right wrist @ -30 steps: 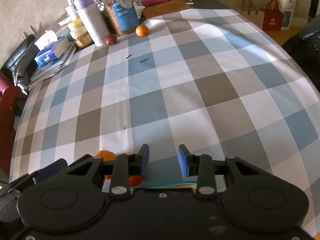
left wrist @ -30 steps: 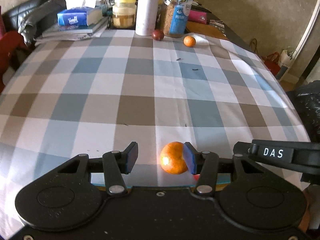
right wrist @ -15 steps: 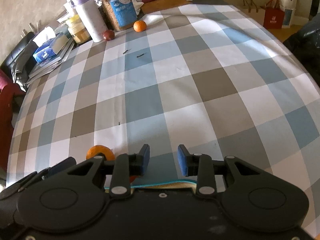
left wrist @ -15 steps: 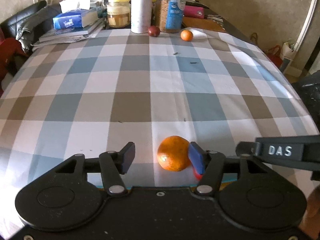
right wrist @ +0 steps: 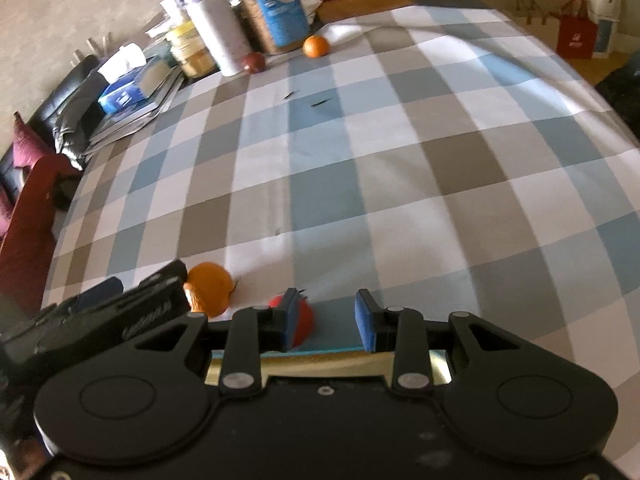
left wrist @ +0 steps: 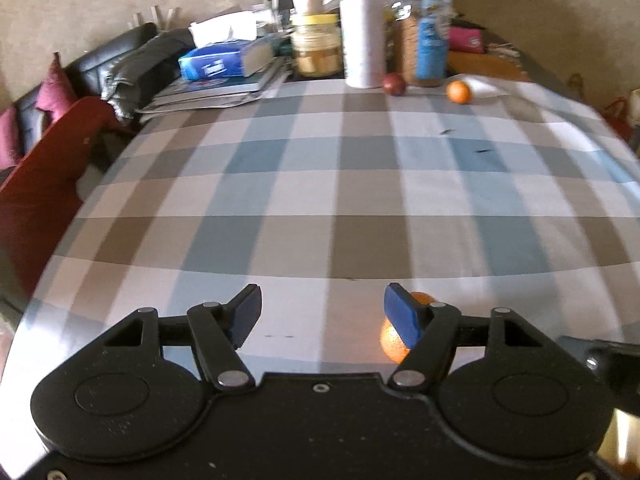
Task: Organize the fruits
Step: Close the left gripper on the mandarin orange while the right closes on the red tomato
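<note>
The left wrist view shows the left gripper point(left wrist: 322, 314) with its jaws standing wide apart; they have just been opening, and nothing lies between them. The near orange point(left wrist: 390, 340) sits on the cloth point(left wrist: 320, 184) mostly hidden behind the right blue pad point(left wrist: 402, 318), outside the gap; whether it touches the finger cannot be told. This view does not show the red fruit.

The right wrist view shows that red fruit point(right wrist: 304, 320) at the near edge, partly hidden behind the left pad of the right gripper point(right wrist: 328, 320). Its jaws stand part-way apart with only cloth and a teal strip point(right wrist: 332, 350) visible between them, so it grips nothing. Here the orange point(right wrist: 210, 286) shows almost whole, just left of the red fruit and right beside the dark body of the left gripper point(right wrist: 120, 316).

The table wears a checked cloth of blue, grey-brown and white. At its far end lie a second orange point(right wrist: 316, 46) and a dark red fruit point(right wrist: 254, 62), near each other, just in front of a white bottle point(right wrist: 218, 36) with a lilac cap. Beside the bottle stand a clear jar point(right wrist: 280, 16) of brownish contents with a blue label, and a yellow-lidded jar point(left wrist: 316, 46) with pale contents. A blue tissue box point(left wrist: 216, 62) lies on stacked papers at far left.

A dark sofa point(left wrist: 108, 68) with magenta cushions stands left; a red bag point(right wrist: 576, 36) sits on the floor at far right.
</note>
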`<state>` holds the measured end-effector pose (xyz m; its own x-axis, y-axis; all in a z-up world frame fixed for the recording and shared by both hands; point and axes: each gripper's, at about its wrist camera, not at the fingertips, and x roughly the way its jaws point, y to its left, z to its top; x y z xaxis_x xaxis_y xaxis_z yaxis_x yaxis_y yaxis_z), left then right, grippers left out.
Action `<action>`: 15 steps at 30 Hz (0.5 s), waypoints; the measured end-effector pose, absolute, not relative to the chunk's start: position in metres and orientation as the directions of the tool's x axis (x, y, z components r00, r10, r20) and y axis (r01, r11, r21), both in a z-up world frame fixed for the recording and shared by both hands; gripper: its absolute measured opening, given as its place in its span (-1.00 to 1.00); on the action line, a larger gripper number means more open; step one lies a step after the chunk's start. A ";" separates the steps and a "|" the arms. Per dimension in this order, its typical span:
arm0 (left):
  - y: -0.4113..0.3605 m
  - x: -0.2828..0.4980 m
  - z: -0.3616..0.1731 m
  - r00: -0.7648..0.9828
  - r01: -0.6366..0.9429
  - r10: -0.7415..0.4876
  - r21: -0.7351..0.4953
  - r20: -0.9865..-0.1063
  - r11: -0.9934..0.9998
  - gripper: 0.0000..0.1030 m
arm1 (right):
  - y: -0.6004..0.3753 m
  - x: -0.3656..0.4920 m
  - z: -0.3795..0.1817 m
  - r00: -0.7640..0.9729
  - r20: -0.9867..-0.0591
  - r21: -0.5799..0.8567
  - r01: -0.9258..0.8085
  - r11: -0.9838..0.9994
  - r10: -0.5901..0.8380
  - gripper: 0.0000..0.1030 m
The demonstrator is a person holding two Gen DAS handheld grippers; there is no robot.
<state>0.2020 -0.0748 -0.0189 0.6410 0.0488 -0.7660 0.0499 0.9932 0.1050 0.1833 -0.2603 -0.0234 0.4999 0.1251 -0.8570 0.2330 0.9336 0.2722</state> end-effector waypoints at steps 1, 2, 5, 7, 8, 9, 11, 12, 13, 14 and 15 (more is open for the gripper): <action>-0.073 0.204 -0.021 0.632 0.045 0.056 0.109 -0.773 0.993 0.31 | -0.258 0.184 -0.024 0.497 -0.858 0.275 0.229 0.934 0.131 -0.33; -0.071 0.207 -0.025 0.609 0.045 0.060 0.109 -0.791 0.993 0.31 | -0.256 0.184 -0.025 0.495 -0.858 0.277 0.223 0.934 0.136 -0.33; -0.060 0.212 -0.036 0.559 0.029 0.043 0.071 -0.828 0.997 0.31 | -0.249 0.185 -0.027 0.489 -0.859 0.284 0.209 0.936 0.151 -0.33; -0.055 0.212 -0.041 0.546 0.020 0.022 0.039 -0.838 0.999 0.31 | -0.245 0.186 -0.028 0.483 -0.860 0.290 0.198 0.936 0.164 -0.33; -0.052 0.212 -0.043 0.541 0.017 0.013 0.027 -0.841 0.999 0.31 | -0.243 0.186 -0.029 0.480 -0.861 0.291 0.193 0.937 0.168 -0.33; -0.051 0.211 -0.044 0.538 0.013 0.007 0.017 -0.843 1.000 0.31 | -0.241 0.187 -0.030 0.477 -0.863 0.287 0.190 0.939 0.168 -0.33; -0.048 0.211 -0.044 0.532 0.010 -0.004 0.002 -0.847 1.000 0.31 | -0.237 0.188 -0.032 0.474 -0.865 0.283 0.189 0.940 0.165 -0.33; -0.048 0.211 -0.044 0.532 0.012 -0.005 0.001 -0.847 1.000 0.31 | -0.236 0.189 -0.034 0.469 -0.868 0.281 0.190 0.941 0.165 -0.33; -0.048 0.210 -0.042 0.536 0.014 -0.006 0.002 -0.844 1.000 0.31 | -0.235 0.190 -0.035 0.469 -0.869 0.274 0.194 0.942 0.156 -0.33; -0.048 0.209 -0.041 0.541 0.017 -0.006 0.004 -0.841 1.000 0.31 | -0.234 0.189 -0.035 0.478 -0.867 0.263 0.200 0.944 0.140 -0.32; -0.048 0.209 -0.039 0.548 0.021 -0.005 0.008 -0.837 1.000 0.31 | -0.233 0.190 -0.036 0.485 -0.865 0.254 0.202 0.946 0.129 -0.32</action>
